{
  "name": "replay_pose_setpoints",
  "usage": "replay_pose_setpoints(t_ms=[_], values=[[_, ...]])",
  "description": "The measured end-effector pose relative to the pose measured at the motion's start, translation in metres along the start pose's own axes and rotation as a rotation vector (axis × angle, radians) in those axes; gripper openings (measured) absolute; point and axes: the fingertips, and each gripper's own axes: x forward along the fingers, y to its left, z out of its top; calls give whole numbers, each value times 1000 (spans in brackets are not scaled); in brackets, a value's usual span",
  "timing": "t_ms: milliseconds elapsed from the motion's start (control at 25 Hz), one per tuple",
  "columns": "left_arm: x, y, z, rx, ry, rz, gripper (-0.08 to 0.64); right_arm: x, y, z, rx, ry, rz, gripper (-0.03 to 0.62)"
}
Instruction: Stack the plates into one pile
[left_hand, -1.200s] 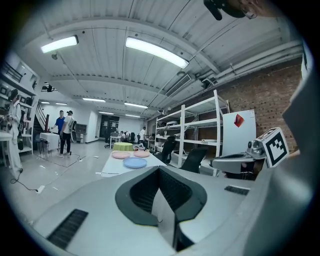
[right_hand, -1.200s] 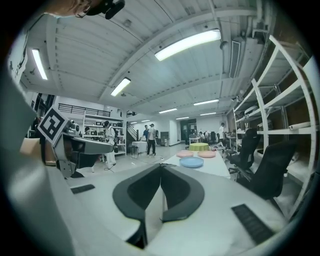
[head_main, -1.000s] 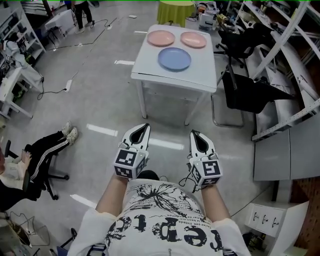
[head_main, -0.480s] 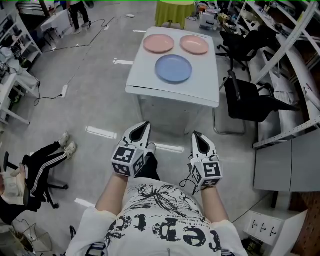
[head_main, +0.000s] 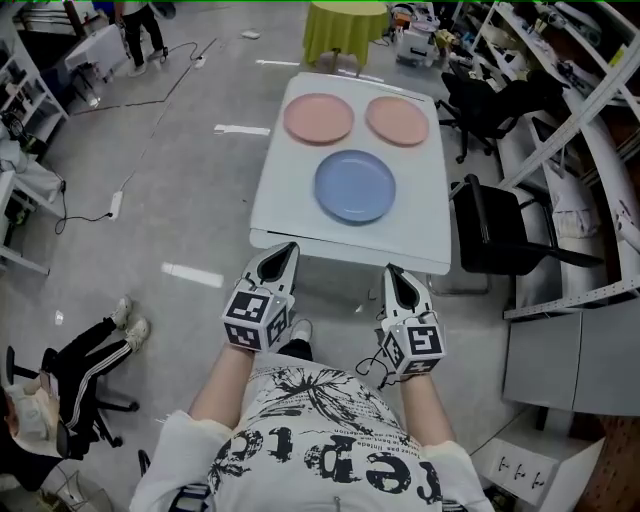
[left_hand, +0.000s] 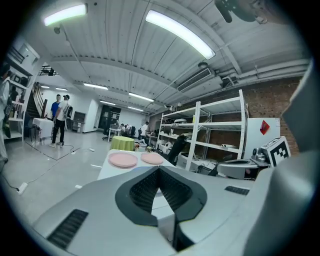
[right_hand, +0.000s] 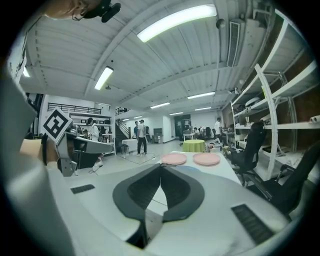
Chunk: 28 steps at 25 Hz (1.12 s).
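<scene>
Seen on my feed, the left gripper and the right gripper hung side by side at the near edge of the white square table, both pointing toward 12 o'clock. In its own view, the left gripper's jaws were pressed together with nothing between them. The right gripper's jaws were likewise closed and empty.

The plates lay unstacked, each flat on the tabletop and apart from the others. The round blue plate sat nearest me, at about 12 o'clock from the grippers. The left round pink plate lay at its 11 o'clock and the right round pink plate at its 1 o'clock, side by side near the far edge.

A black office chair stood at the table's 3 o'clock. A round table under a yellow-green cloth stood beyond the far edge at 12 o'clock. At 8 o'clock from the grippers, a seated person's legs stretched over the grey floor.
</scene>
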Motion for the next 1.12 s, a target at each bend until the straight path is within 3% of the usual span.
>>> replay_pose_setpoints(t_ms=[280,480,600,880,1120], values=[[79,96,25,-1,20,-8,3,122,-9,19,16,38,-17,8],[122,130,34,-4,31,-18,3,178,-22,20,23,76,-15,8],[144,146,32,-18,54,-12,3,209,-27,21,-32,95,-1,8],[212,183,33,-35,120,63,3,288,-59,34,-112,104,57,8],[274,213,51,-46,151,114,3,358,-103,50,-89,135,91,8]])
